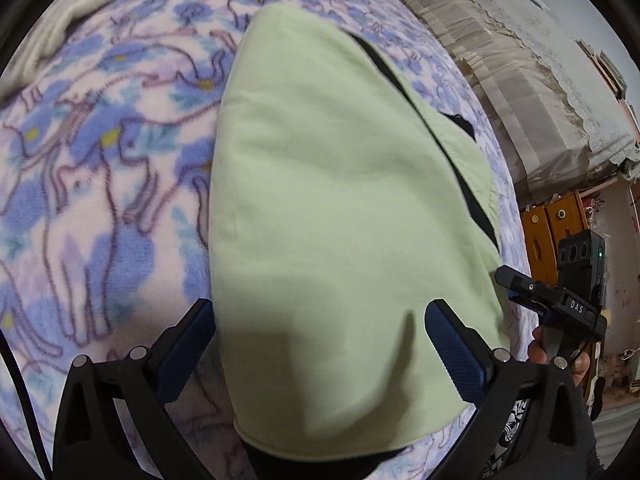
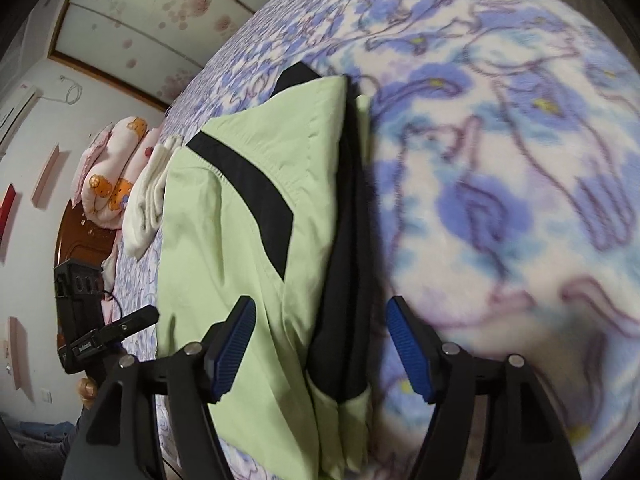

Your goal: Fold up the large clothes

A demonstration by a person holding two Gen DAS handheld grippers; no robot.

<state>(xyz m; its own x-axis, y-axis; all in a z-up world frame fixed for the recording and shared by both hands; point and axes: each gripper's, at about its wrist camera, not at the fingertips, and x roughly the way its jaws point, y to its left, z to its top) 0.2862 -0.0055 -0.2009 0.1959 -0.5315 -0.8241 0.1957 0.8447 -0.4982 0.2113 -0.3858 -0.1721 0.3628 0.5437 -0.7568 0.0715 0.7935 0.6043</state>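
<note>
1. A pale green garment [image 1: 340,208] with black stripes lies folded on a bed covered by a fleece blanket [image 1: 100,160] printed with blue flowers and purple outlines.
2. The left gripper [image 1: 320,344] hangs over the near end of the garment with its jaws spread wide; the blue pads [image 1: 456,356] stand apart, one at the garment's left edge, the other over the cloth, and nothing is clamped.
3. The right gripper [image 2: 320,348] also stands wide open above the garment's edge, where a black inner layer [image 2: 344,280] shows between green layers; its pads press on nothing.
4. In the left wrist view the right gripper shows at the right edge, with the person's hand [image 1: 540,348] on its handle.
5. In the right wrist view, white folded cloth [image 2: 148,200] and pink patterned bedding [image 2: 112,168] lie at the far end of the bed, beyond the garment.
</note>
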